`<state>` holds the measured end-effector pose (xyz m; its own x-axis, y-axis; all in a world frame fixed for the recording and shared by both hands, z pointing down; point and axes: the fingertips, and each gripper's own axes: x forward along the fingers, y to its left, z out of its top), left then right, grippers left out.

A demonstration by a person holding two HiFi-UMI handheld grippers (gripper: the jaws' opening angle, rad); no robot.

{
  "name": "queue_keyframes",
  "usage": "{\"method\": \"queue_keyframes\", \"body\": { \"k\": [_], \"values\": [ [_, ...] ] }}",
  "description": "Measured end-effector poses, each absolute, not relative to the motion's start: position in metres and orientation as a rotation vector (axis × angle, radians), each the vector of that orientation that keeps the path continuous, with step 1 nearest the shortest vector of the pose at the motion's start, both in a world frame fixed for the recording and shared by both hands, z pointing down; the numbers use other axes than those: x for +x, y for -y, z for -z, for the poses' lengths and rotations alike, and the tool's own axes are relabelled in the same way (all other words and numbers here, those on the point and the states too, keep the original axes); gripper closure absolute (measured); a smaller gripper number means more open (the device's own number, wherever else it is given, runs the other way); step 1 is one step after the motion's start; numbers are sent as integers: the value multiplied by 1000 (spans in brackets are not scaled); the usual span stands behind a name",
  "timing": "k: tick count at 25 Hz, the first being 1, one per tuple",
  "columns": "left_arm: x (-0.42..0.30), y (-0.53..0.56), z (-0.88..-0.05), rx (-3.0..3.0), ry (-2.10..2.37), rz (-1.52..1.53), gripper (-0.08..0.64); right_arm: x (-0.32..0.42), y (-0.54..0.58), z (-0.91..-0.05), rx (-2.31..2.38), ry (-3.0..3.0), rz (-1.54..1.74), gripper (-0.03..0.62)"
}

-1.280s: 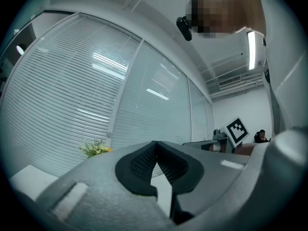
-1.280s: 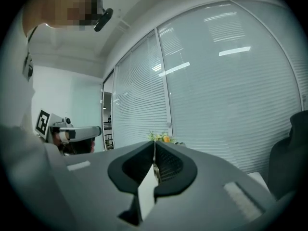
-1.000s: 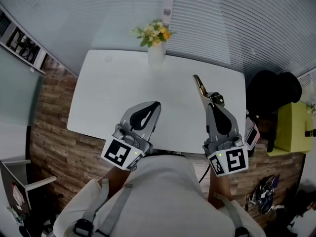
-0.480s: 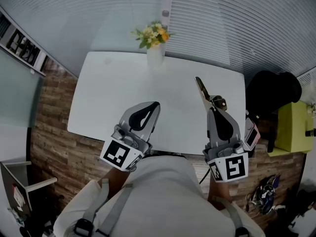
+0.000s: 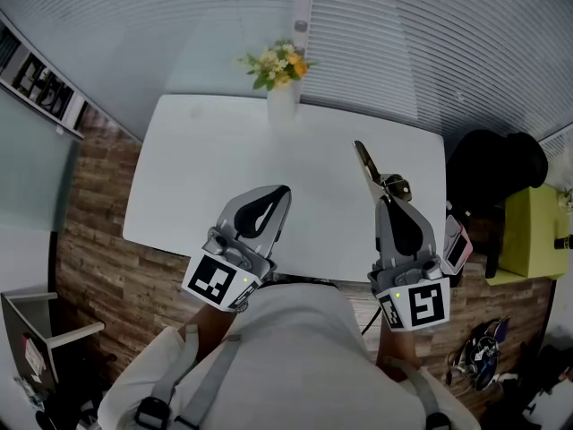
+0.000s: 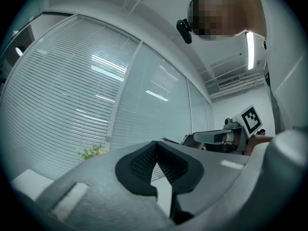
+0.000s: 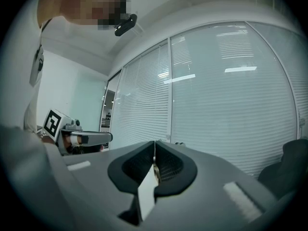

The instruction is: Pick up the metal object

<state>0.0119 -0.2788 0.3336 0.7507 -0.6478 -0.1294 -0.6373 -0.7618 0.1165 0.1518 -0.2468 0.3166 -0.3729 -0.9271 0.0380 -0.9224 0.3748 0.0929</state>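
Metal object (image 5: 365,161), a slim brass-coloured piece, sticks out forward and to the left from the tip of the right tool (image 5: 387,195), whose jaws are pressed on its near end; it sits over the right part of the white desk (image 5: 197,177), and from above I cannot tell whether it is clear of the top. In the right gripper view the right tool (image 7: 154,146) has its dark pads meeting at the tip, with a small glint of the metal (image 7: 155,171) caught between them. The left tool (image 5: 285,189) hangs over the near middle of the desk, well apart from the right one, and the left gripper view shows the left tool (image 6: 155,146) with its pads pressed together on nothing. At the far edge of the desk stands a pale vase (image 5: 283,98) of yellow and white flowers (image 5: 277,61), well apart from both tools. Window blinds (image 5: 403,43) run behind it. Right of the desk are a black chair (image 5: 497,173) and a yellow-green block (image 5: 528,231); a shelf (image 5: 36,79) shows at the far left. The floor (image 5: 98,258) is wood-patterned.
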Motion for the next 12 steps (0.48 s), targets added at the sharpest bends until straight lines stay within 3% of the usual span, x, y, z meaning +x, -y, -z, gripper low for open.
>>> {"method": "queue_keyframes", "body": {
  "k": [12],
  "values": [
    [12, 280, -336, 2869, 1057, 250, 558, 151, 248, -316, 1705, 2533, 95, 582]
  ]
}}
